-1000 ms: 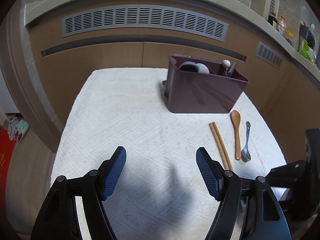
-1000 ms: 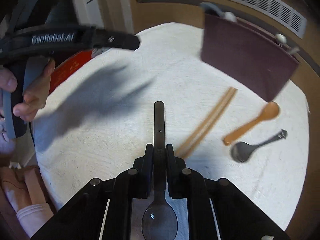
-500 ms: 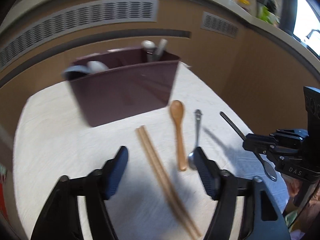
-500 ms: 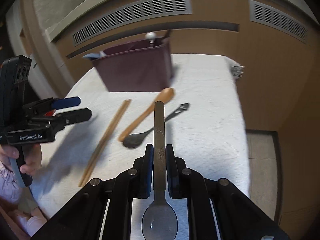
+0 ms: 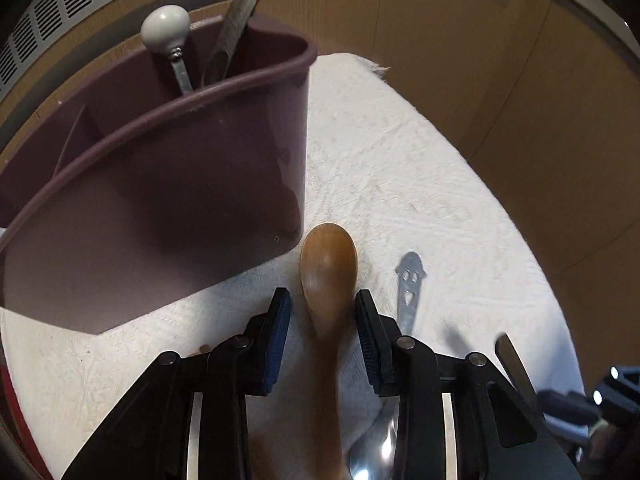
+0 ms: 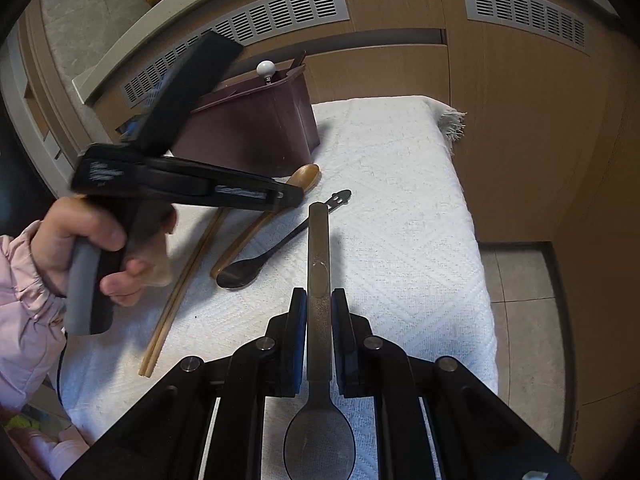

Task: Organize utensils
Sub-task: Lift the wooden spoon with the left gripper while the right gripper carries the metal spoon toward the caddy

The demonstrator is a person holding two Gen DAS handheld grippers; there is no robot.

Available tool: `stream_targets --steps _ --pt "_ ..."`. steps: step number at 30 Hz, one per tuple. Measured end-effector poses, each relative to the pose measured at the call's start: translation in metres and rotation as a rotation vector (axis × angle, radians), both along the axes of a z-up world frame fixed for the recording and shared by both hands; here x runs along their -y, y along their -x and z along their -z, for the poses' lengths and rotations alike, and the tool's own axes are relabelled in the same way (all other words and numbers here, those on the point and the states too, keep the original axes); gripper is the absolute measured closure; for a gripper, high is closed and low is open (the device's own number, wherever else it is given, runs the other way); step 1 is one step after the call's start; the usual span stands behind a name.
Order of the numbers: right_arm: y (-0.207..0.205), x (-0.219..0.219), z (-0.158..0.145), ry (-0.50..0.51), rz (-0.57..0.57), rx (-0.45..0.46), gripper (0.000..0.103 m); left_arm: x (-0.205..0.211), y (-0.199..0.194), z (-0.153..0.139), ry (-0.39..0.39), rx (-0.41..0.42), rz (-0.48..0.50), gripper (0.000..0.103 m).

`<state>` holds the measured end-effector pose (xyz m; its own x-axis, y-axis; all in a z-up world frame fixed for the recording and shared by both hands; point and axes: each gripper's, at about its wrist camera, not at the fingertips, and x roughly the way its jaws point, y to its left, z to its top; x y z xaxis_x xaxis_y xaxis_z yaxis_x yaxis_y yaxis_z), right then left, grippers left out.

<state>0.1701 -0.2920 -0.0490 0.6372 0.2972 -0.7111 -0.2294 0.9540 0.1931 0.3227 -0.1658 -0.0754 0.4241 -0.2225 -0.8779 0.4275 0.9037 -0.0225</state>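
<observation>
A brown wooden spoon (image 5: 328,264) lies on the white cloth, bowl toward the maroon utensil holder (image 5: 160,208). My left gripper (image 5: 323,316) straddles its neck. The jaws are closing, with a gap still showing between each blue pad and the wood. In the right wrist view the left gripper (image 6: 294,196) comes in from the left over the wooden spoon (image 6: 306,174). My right gripper (image 6: 319,308) is shut on a flat-handled metal spoon (image 6: 319,248), bowl toward the camera. A dark metal spoon (image 6: 240,274) and wooden chopsticks (image 6: 180,284) lie beside the wooden spoon.
The holder (image 6: 256,128) stands at the cloth's far left and holds a white-knobbed utensil (image 5: 165,30) and a dark handle. A hand (image 6: 100,232) in a pink sleeve grips the left tool. Wooden cabinets ring the table; tiled floor (image 6: 520,280) lies past its right edge.
My left gripper swept right across the cloth, dropped over the wooden spoon and narrowed its jaws. The right gripper rolled, then steadied, keeping the metal spoon.
</observation>
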Motion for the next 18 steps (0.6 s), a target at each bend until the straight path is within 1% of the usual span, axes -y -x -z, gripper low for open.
stream_targets --steps 1,3,4,5,8,11,13,15,18 --pt "0.000 0.000 0.001 0.005 0.001 0.000 0.092 0.004 -0.001 0.000 -0.019 0.013 -0.001 0.065" --pt "0.001 -0.001 0.002 0.017 0.003 0.002 0.092 0.006 -0.001 0.000 -0.025 0.034 -0.012 0.066" --pt "0.001 -0.002 0.002 0.020 0.003 0.003 0.092 0.006 0.000 -0.001 -0.020 0.040 -0.016 0.067" --pt "0.001 -0.002 0.001 0.020 0.003 0.004 0.092 0.005 0.001 -0.002 -0.011 0.048 -0.016 0.073" --pt "0.003 -0.004 -0.002 0.017 0.002 0.014 0.092 -0.003 0.011 -0.006 0.009 0.072 -0.016 0.073" --pt "0.003 -0.006 -0.006 0.013 -0.004 0.021 0.092 -0.020 0.027 -0.019 0.078 0.088 -0.010 0.073" --pt "0.004 -0.010 -0.010 0.008 -0.006 0.028 0.092 -0.039 0.043 -0.031 0.142 0.110 -0.022 0.073" --pt "0.005 -0.014 -0.014 0.001 -0.010 0.040 0.092 -0.055 0.067 -0.044 0.207 0.151 -0.039 0.073" --pt "0.008 -0.021 -0.021 -0.014 -0.020 0.069 0.092 -0.086 0.103 -0.066 0.277 0.244 -0.071 0.073"
